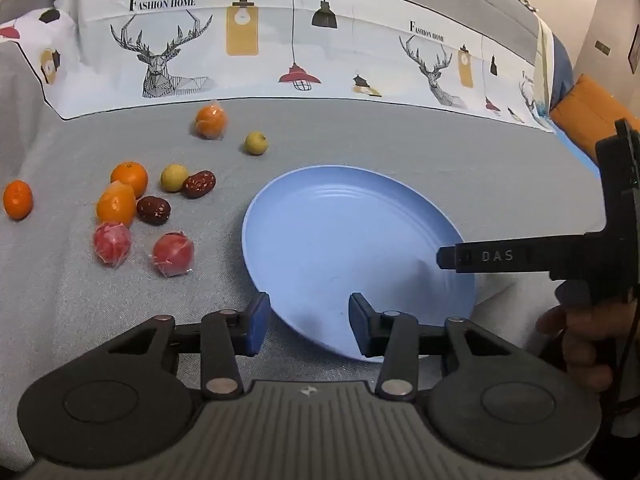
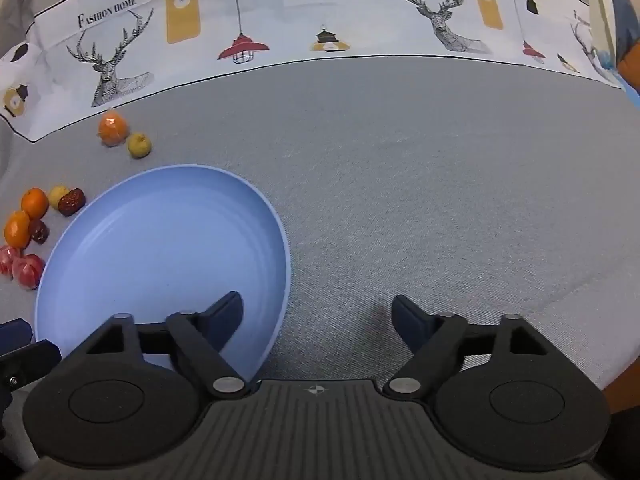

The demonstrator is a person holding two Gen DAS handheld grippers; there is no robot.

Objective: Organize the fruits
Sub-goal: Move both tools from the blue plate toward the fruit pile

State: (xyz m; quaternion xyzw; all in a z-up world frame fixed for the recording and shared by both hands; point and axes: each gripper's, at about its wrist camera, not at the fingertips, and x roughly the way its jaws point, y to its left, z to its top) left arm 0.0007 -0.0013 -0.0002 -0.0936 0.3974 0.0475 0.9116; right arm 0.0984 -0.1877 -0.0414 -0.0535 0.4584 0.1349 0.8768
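Observation:
An empty blue plate (image 1: 340,232) lies on the grey cloth; it also shows in the right wrist view (image 2: 160,248). Left of it lie several fruits: oranges (image 1: 130,178), one wrapped orange (image 1: 211,121), yellow-green fruits (image 1: 255,143), dark red dates (image 1: 199,184) and two wrapped red fruits (image 1: 173,254). My left gripper (image 1: 306,322) is open and empty over the plate's near rim. My right gripper (image 2: 318,318) is open and empty at the plate's right edge; its finger (image 1: 472,257) reaches in over the plate from the right.
A printed cloth with deer and lamps (image 1: 240,40) runs along the back. An orange cushion (image 1: 584,120) sits at the far right. Grey cloth (image 2: 440,200) stretches right of the plate.

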